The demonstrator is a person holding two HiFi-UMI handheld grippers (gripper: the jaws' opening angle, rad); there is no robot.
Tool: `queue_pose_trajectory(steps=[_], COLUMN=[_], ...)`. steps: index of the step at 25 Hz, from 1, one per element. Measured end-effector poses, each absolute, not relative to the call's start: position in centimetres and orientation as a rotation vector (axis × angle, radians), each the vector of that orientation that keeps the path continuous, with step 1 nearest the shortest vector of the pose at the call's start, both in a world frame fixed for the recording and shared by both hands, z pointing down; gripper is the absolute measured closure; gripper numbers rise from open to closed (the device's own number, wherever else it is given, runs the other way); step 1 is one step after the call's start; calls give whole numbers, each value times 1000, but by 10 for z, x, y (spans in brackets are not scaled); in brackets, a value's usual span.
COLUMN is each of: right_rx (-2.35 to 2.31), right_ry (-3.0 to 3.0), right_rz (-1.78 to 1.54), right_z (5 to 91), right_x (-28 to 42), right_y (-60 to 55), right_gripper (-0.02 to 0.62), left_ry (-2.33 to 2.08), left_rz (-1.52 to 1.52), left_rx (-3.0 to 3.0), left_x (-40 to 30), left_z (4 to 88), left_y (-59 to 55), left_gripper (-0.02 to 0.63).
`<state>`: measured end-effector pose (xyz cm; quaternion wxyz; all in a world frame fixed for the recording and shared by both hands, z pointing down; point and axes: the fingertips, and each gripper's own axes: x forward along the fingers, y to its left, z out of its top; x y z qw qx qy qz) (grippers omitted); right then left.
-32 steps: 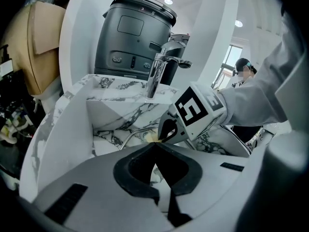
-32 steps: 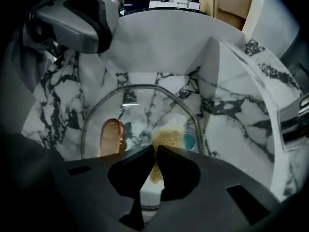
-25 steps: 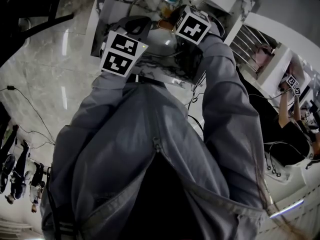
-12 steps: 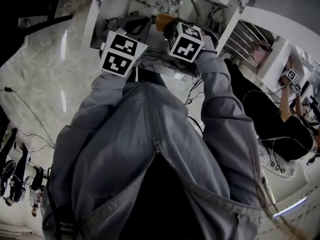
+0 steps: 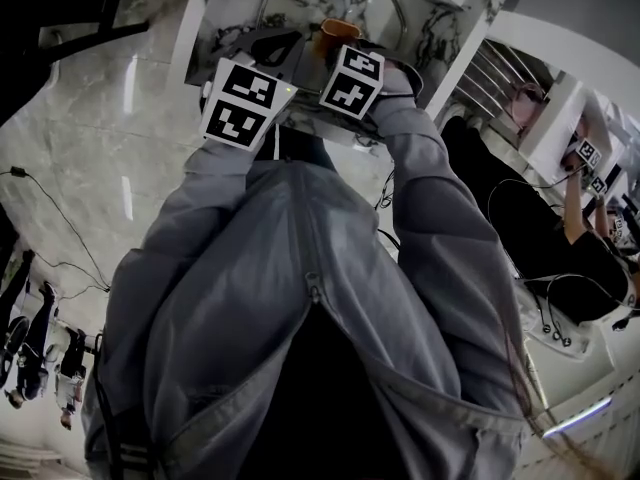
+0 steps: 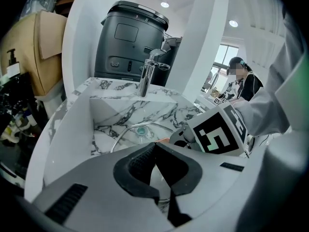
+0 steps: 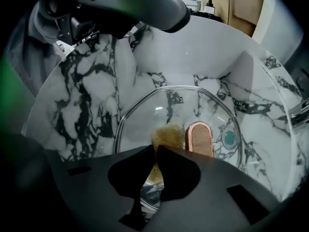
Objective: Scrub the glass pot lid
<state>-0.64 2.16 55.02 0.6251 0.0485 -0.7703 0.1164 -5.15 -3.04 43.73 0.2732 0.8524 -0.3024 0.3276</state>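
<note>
The glass pot lid (image 7: 145,110) lies in the marble sink (image 7: 91,81), its copper-coloured handle (image 7: 199,138) near the middle. My right gripper (image 7: 157,149) points steeply down and is shut on a golden scrubber (image 7: 166,135), which rests on the glass just left of the handle. In the left gripper view, the left gripper (image 6: 155,146) hovers over the lid's near rim (image 6: 120,138) with jaws shut, and I see nothing clamped between them. From the head view, both marker cubes sit close together, the left cube (image 5: 240,103) and the right cube (image 5: 352,80).
A chrome faucet (image 6: 147,74) stands at the sink's back edge, with a dark appliance (image 6: 130,37) behind it. The teal drain (image 7: 229,138) shows through the glass. Another person (image 5: 530,238) works at the right. Bottles (image 7: 208,5) stand beyond the sink.
My right gripper has slid left and nearer, closing in on the left gripper, with the scrubber still on the lid. The left gripper has hardly shifted.
</note>
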Motion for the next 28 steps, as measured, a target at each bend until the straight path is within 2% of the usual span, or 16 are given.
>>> queue_pose_trajectory(steps=[16, 21, 25, 28], right_rx=[-114, -199, -150, -52], right_ry=[-1770, -1775, -1826, -1801], right_rz=[503, 679, 781, 721], right_z=[556, 550, 531, 520], right_x=[-26, -29, -26, -3], right_y=[83, 105, 101, 81], right_gripper=[548, 548, 548, 549], left_ry=[-792, -767, -739, -717], left_rz=[888, 892, 896, 896], left_rx=[2295, 2294, 2309, 2325], left_x=[-45, -40, -31, -19], left_z=[441, 441, 439, 437], left_y=[-28, -29, -34, -39], left_gripper=[591, 591, 591, 591])
